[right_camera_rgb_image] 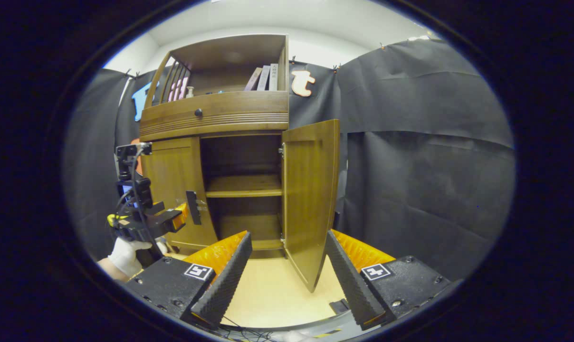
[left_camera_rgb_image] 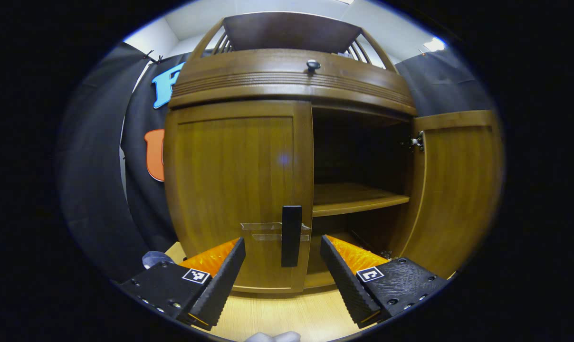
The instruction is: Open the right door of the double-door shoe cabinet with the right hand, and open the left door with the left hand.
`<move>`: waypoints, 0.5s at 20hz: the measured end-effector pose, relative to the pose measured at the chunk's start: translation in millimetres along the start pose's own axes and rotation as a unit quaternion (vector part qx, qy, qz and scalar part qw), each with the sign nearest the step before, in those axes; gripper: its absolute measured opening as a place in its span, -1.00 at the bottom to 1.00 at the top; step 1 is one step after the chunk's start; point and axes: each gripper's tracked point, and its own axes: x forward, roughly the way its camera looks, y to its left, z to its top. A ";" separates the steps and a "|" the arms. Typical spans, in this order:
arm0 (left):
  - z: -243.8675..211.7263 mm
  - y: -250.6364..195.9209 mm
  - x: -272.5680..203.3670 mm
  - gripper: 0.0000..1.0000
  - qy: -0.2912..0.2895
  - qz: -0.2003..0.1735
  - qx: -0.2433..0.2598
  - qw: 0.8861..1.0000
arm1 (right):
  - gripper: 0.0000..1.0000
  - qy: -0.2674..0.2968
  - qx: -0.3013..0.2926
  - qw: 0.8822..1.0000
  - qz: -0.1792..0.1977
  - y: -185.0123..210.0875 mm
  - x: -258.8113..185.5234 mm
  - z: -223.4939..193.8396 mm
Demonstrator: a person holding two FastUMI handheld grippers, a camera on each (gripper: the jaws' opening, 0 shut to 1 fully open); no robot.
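Nearest in the left gripper view, the left gripper (left_camera_rgb_image: 282, 266) stands with its jaws spread wide and nothing between them, just short of the dark handle (left_camera_rgb_image: 291, 235) on the left door (left_camera_rgb_image: 237, 190); that door is shut flat against the shoe cabinet (left_camera_rgb_image: 291, 78); beside it the right door (left_camera_rgb_image: 458, 190) stands swung out on its hinge (left_camera_rgb_image: 416, 141), baring a dark interior and one shelf (left_camera_rgb_image: 358, 198); a round knob (left_camera_rgb_image: 312, 64) sits on the drawer front above. In the right gripper view, the right gripper (right_camera_rgb_image: 288, 266) is likewise wide apart and holds nothing, back from the right door's lower edge (right_camera_rgb_image: 310, 199), over the pale floor (right_camera_rgb_image: 277, 294); a gloved hand (right_camera_rgb_image: 125, 254) carries the left gripper (right_camera_rgb_image: 182, 213) close to the handle (right_camera_rgb_image: 192, 207), perhaps not touching it; books (right_camera_rgb_image: 264, 78) stand in the top shelf.
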 end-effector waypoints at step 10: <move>-29.0 -8.3 83.1 0.61 0.014 -0.005 -0.002 1.000 | 0.98 0.010 -0.026 0.999 -0.034 -8.2 12.2 0.4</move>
